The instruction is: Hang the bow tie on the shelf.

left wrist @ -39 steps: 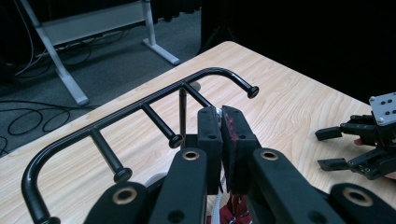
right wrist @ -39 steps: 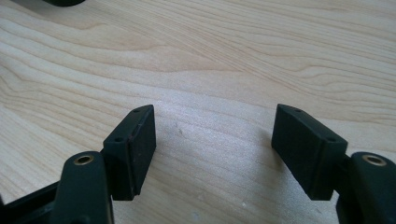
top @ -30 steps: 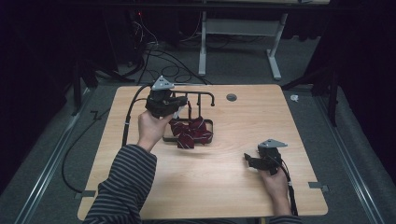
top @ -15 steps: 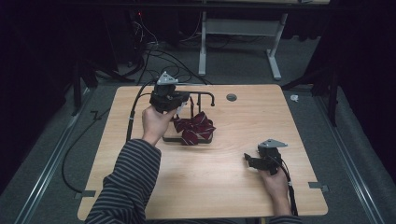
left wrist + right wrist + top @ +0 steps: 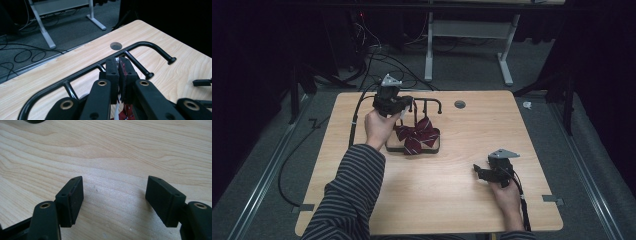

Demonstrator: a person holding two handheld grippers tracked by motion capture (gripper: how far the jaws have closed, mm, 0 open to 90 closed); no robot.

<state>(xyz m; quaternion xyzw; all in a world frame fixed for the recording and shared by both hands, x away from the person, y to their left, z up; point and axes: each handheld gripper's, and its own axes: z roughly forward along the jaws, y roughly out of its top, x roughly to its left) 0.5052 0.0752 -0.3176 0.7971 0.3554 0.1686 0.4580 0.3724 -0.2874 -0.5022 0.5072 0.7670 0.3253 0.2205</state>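
Left of centre in the high view, the left gripper point(image 5: 404, 106) is pinching a white strap (dark-red cloth showing beside it) at the black rack point(image 5: 428, 104). The maroon bow tie point(image 5: 416, 137) is lying just below, mid-frame. Lower right, the right gripper point(image 5: 480, 173) is resting spread apart on the table point(image 5: 442, 200).

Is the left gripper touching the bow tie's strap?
Touching. In the left gripper view, the left gripper has its jaws shut on a thin white strap that hangs between them, beside the black rack.
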